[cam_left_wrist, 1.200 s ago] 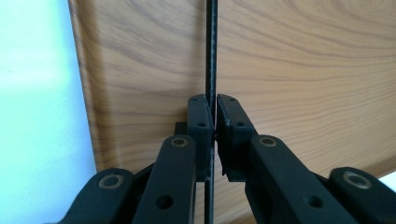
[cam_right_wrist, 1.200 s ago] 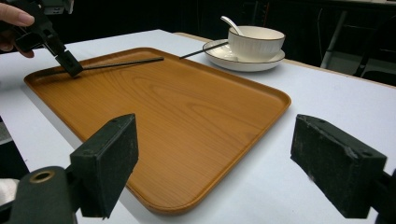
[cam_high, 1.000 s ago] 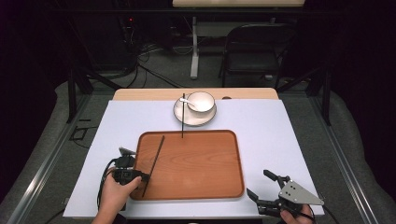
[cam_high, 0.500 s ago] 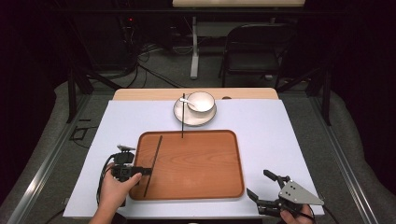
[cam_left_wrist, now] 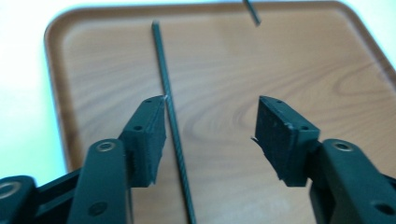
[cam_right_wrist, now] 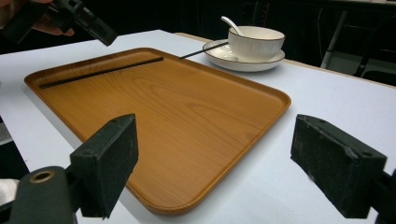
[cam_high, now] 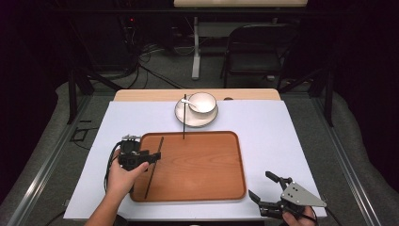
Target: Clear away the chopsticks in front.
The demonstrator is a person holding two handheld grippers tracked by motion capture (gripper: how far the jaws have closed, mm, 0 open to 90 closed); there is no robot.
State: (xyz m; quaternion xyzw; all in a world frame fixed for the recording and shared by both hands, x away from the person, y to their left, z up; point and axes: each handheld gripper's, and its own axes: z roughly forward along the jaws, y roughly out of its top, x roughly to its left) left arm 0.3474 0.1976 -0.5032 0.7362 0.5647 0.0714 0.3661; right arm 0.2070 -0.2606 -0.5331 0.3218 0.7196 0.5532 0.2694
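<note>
Released since a second ago, one chopstick [cam_high: 153, 165] lies on the wooden tray [cam_high: 207, 188] atop white table [cam_high: 282, 136]; both claws gape.

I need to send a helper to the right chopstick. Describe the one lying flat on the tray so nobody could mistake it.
Find the wooden tray in the middle of the white table. Along its left side lies a thin black chopstick, flat on the wood beside the left claw. The other chopstick leans from the saucer beyond the tray, with just its tip over the far rim.
</note>
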